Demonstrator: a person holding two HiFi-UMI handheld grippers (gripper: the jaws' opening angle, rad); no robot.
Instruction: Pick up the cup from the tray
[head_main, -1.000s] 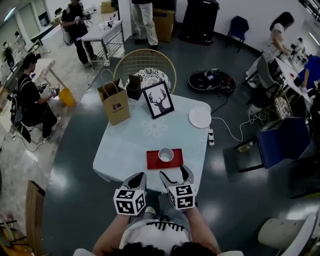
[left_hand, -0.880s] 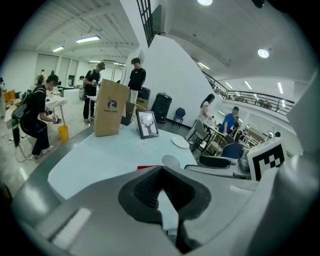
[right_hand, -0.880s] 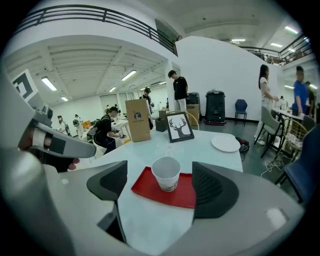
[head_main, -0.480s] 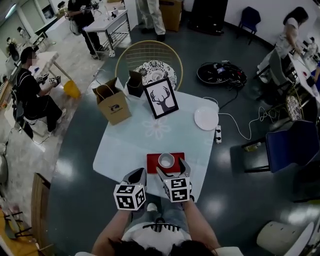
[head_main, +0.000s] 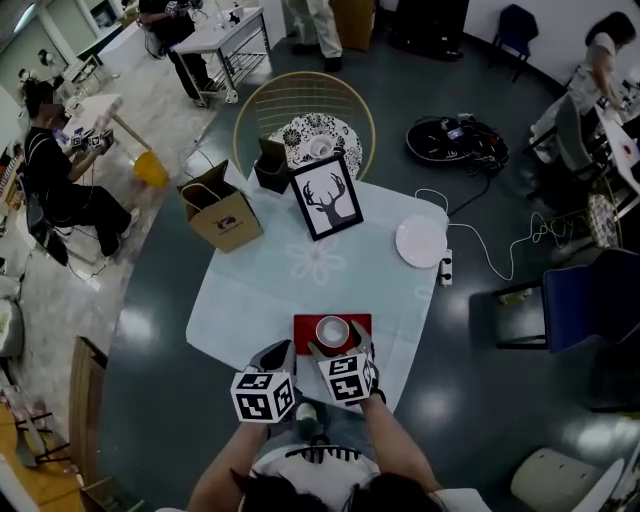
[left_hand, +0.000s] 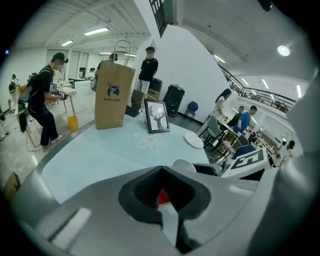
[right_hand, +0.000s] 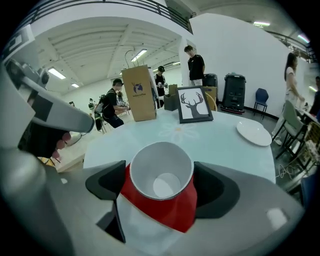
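The cup is white, stands upright and open side up, and sits on the red tray, which lies at the middle of the desk's near edge.

The right claw reaches in over that near edge with its jaws spread wide, one on each side of the cup. In the right gripper view the cup stands squarely between the two dark pads. Its rim is close to both of them, and the jaws have not closed on it. The tray shows red below the cup.

The left claw hangs just beside the right one, at the near edge off the tray's left corner. In the left gripper view the left claw has its jaws drawn together and holds nothing.

Toward the far edge stand a brown paper bag at the left corner and a framed deer picture near the middle. A white plate lies by the right edge.
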